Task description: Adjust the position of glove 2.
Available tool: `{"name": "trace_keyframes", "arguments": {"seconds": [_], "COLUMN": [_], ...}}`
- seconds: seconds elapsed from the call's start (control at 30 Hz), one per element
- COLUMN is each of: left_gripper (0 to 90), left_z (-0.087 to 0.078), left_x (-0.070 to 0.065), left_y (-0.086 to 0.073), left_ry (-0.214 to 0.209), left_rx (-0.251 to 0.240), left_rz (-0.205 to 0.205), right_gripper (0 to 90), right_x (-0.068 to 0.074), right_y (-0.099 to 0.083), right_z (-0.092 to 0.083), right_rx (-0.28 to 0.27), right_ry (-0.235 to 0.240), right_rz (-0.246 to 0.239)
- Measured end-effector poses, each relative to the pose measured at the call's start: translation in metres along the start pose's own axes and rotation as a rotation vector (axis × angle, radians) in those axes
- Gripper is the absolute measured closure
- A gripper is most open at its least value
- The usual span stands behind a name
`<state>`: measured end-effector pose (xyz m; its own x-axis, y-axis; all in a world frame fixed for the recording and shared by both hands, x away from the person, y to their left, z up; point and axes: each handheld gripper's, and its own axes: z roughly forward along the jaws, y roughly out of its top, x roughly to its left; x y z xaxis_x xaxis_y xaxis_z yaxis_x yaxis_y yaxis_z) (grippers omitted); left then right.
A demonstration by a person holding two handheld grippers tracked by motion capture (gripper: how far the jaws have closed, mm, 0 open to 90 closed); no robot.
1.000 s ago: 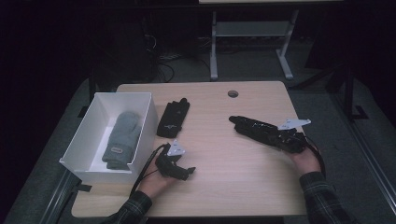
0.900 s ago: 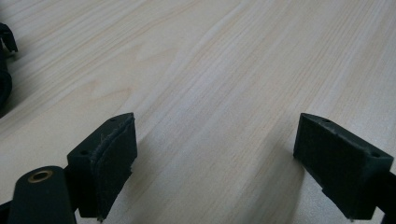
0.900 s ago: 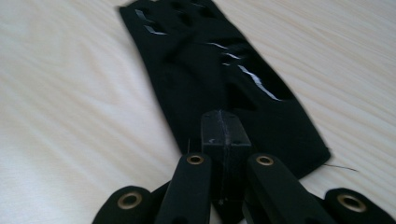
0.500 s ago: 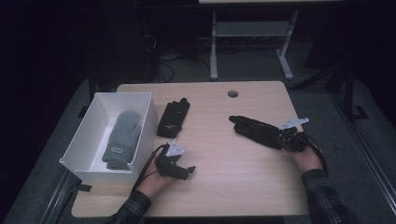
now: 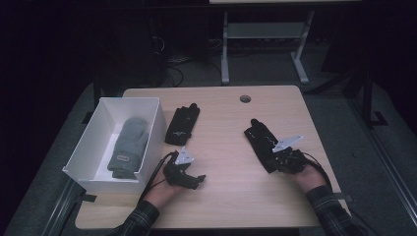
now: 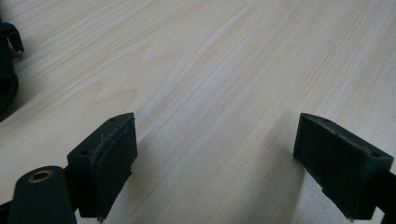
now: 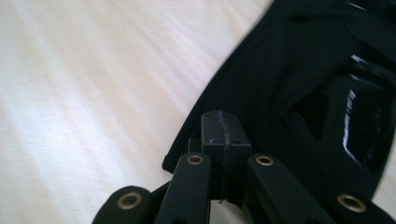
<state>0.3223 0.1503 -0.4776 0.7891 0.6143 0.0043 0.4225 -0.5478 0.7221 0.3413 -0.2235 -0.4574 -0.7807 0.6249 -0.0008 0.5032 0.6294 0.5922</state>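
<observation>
Right gripper (image 5: pixel 275 160): jaws pressed together, clamped on black glove's (image 5: pixel 260 142) near edge.
Glove axis: runs straight ahead, away from jaws.
Left gripper (image 5: pixel 194 181): wide apart, holding nothing; second black glove (image 5: pixel 182 124) ahead of it.

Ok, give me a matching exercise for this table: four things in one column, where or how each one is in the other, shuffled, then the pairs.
Things:
1. grey mitten
2. left hand-held gripper
3. right hand-held gripper
4. box

States:
A. jaws pressed together at the edge of a black glove
B. white, at the table's left side
C. lying in the box
D. jaws wide apart over bare wood

Pairs: 1-C, 2-D, 3-A, 4-B
</observation>
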Motion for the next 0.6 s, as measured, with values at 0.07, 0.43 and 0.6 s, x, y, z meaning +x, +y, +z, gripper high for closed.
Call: {"name": "trace_keyframes", "arguments": {"seconds": [0.07, 0.43, 0.6], "left_gripper": [12.8, 12.8, 12.8], "left_z": [0.0, 0.0, 0.0], "left_x": [0.0, 0.0, 0.0], "left_y": [0.0, 0.0, 0.0], "left_ry": [-0.002, -0.005, -0.005], "left_rx": [0.0, 0.0, 0.0], "left_rz": [0.001, 0.003, 0.003], "right_gripper": [90.0, 90.0, 89.9], "right_x": [0.006, 0.045, 0.039], "right_y": [0.002, 0.011, 0.014], "right_z": [0.001, 0.006, -0.005], "right_rx": [-0.001, 0.01, -0.055], "right_ry": [0.038, 0.158, 0.145], "right_rz": [-0.005, -0.084, -0.059]}}
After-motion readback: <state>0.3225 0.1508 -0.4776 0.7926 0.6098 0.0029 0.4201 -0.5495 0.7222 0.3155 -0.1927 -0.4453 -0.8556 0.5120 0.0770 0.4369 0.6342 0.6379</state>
